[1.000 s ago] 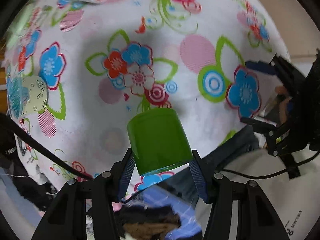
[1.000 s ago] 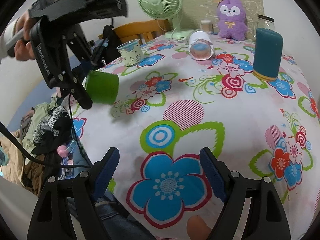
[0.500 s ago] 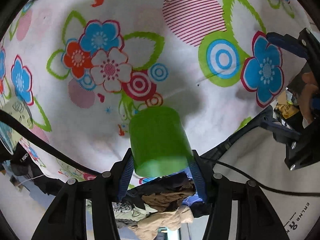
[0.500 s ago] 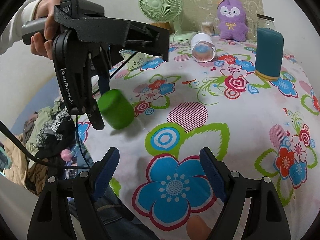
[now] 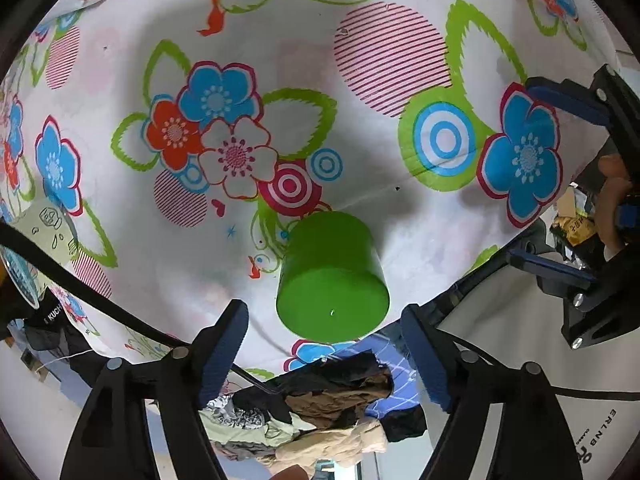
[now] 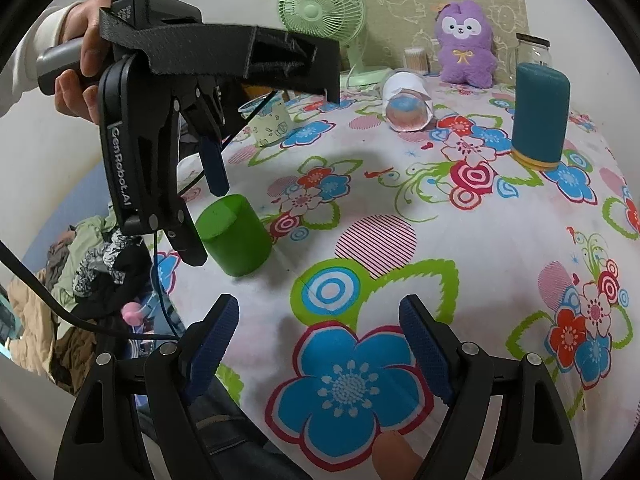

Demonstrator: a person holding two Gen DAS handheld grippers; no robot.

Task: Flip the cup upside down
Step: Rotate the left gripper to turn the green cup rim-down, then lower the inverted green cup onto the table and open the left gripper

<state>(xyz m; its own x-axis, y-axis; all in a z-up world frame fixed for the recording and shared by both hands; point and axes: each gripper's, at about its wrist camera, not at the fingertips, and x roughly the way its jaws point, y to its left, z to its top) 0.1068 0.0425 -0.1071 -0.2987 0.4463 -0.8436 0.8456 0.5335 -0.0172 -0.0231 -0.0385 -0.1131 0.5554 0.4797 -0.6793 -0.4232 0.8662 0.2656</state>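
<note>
Behind teal cylinder: purple plush, glass jar; left of it: tipped cup, green fan, patterned cup.

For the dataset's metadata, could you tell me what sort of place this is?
Probably a lived-in home room: a table under a floral tablecloth, a purple plush toy and small desk fan at its back, and piled clothes beside it.

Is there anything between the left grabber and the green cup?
No, nothing visible. The round green plastic cup stands upside down on the flowery tablecloth, and the open left gripper is right above it, with only empty space between its blue pads and the cup.
</note>
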